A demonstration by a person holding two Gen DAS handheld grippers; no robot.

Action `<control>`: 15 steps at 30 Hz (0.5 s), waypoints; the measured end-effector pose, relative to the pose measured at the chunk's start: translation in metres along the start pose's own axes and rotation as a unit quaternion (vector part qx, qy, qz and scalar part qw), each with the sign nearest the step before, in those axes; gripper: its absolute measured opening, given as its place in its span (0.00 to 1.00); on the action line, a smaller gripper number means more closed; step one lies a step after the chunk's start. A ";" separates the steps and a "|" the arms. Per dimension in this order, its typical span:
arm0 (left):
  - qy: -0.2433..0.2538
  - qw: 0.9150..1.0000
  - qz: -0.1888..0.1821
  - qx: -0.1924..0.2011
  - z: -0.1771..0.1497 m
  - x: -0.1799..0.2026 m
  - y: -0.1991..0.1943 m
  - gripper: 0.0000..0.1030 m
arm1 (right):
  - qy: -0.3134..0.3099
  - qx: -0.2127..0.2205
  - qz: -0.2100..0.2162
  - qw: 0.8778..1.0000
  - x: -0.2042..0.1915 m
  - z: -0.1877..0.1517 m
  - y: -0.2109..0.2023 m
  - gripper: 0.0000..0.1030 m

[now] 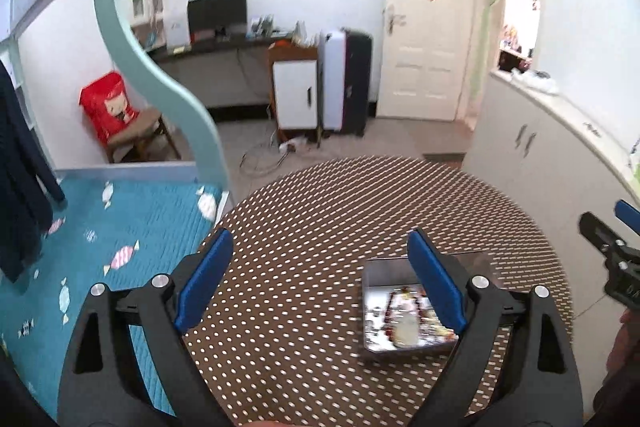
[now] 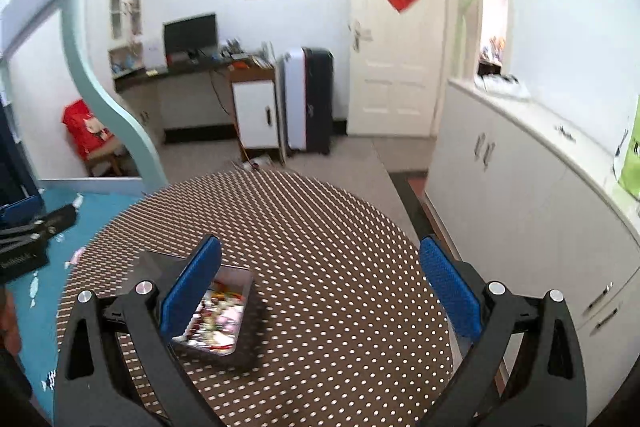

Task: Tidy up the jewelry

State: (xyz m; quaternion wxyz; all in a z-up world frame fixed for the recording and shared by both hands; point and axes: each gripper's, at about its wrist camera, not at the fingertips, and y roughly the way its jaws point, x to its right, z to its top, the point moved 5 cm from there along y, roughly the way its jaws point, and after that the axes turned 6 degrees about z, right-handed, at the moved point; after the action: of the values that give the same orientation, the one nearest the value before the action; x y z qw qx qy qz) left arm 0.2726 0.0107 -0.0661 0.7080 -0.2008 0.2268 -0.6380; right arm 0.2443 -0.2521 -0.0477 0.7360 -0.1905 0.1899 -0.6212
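Note:
An open dark jewelry box (image 1: 404, 311) (image 2: 218, 319) with blurred colourful pieces inside lies on the round table (image 1: 320, 219) (image 2: 320, 247) covered in a brown white-dotted cloth. My left gripper (image 1: 320, 271) hangs above the table, open, nothing between its blue pads; its right finger (image 1: 436, 283) overlaps the box in the picture. My right gripper (image 2: 320, 277) is also open and empty, raised over the table, its left finger (image 2: 192, 287) in front of the box. Each gripper shows at the edge of the other's view (image 1: 612, 247) (image 2: 28, 235).
A bed with a teal quilt (image 1: 100, 247) and a curved teal frame (image 1: 160, 75) borders the table on the left. White cabinets (image 2: 520, 187) run along the right. Beyond lie grey floor, a desk with a monitor (image 1: 218, 13), a suitcase (image 1: 346, 83) and a white door (image 1: 420, 27).

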 end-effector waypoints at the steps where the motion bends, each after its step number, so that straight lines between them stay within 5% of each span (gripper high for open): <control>1: 0.002 1.000 -0.001 0.006 0.001 0.004 -0.008 0.86 | -0.004 0.006 0.001 1.000 -0.003 0.003 -0.006 0.93; 15: 0.016 0.999 -0.018 0.029 0.002 0.025 -0.055 0.86 | -0.024 0.023 0.023 0.999 -0.020 -0.001 -0.029 0.93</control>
State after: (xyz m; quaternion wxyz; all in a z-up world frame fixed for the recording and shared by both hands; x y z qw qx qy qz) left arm 0.2313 -0.0196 -0.0349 0.6983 -0.1741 0.2158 -0.6599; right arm 0.2158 -0.2369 -0.0325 0.7586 -0.1841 0.1617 -0.6037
